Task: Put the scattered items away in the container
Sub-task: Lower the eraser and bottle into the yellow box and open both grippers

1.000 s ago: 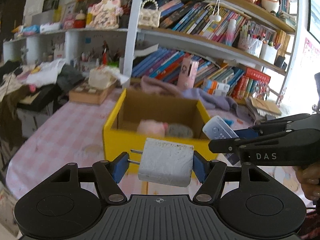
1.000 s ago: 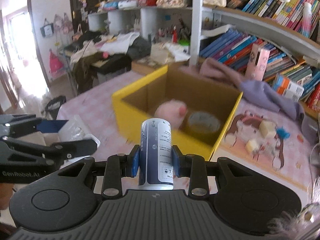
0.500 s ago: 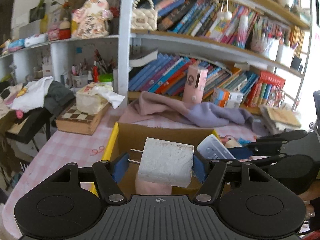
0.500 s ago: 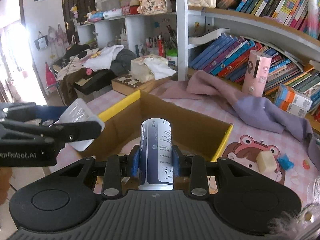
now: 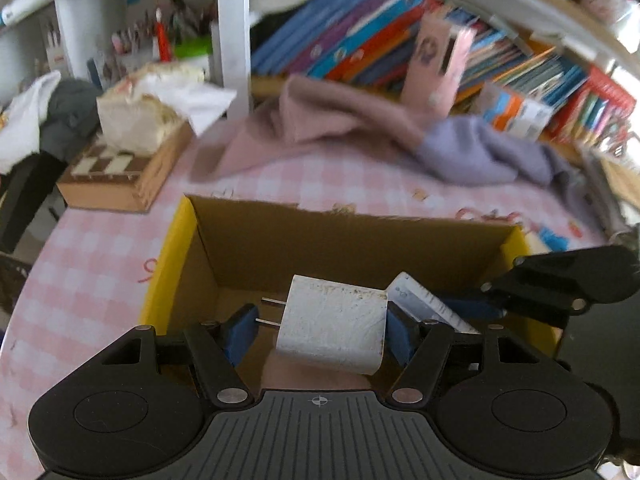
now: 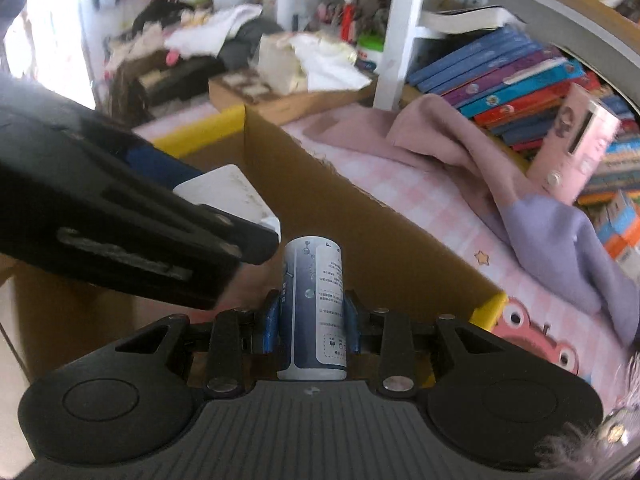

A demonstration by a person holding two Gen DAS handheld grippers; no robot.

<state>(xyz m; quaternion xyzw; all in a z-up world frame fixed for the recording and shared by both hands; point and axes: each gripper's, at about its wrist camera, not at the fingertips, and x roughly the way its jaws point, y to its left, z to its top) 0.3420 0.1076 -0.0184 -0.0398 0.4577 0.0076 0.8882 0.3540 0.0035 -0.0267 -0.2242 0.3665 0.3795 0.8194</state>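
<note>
Left wrist view, from left to right. Far left: chessboard [image 5: 116, 176] on the pink checked worktop [image 5: 92, 248], with a crumpled white bundle [image 5: 140, 120] on top. Centre: yellow box [image 5: 168, 264], open, brown inside, filling the middle of the frame. Lower centre: left gripper [image 5: 320, 330] clamped on a white charger [image 5: 334, 328], blue pads pressing both flanks, prongs pointing left, held over the box's open top. Under the charger, something pink [image 5: 312, 376] inside the box, too hidden to name. Right of the charger: right gripper [image 5: 472, 308] entering from the right edge, closed on a blue-and-white tube [image 5: 424, 306], also above the box interior. Upper right: pink and lilac cloth [image 5: 360, 132] draped on the worktop behind the box, below a shelf of books [image 5: 360, 40].

Right wrist view, from left to right. Left: left gripper [image 6: 224, 216] as a large dark blur crossing from the left edge, white charger [image 6: 228, 196] showing at its tip. Centre: box [image 6: 360, 224] with its far cardboard wall running diagonally toward the lower right. Lower centre: right gripper [image 6: 314, 316] shut on the tube [image 6: 314, 308], upright between the blue pads, over the box's inside. Right: cloth [image 6: 480, 168] on the worktop [image 6: 420, 184], a pink case [image 6: 572, 144] leaning against the books [image 6: 512, 72].
</note>
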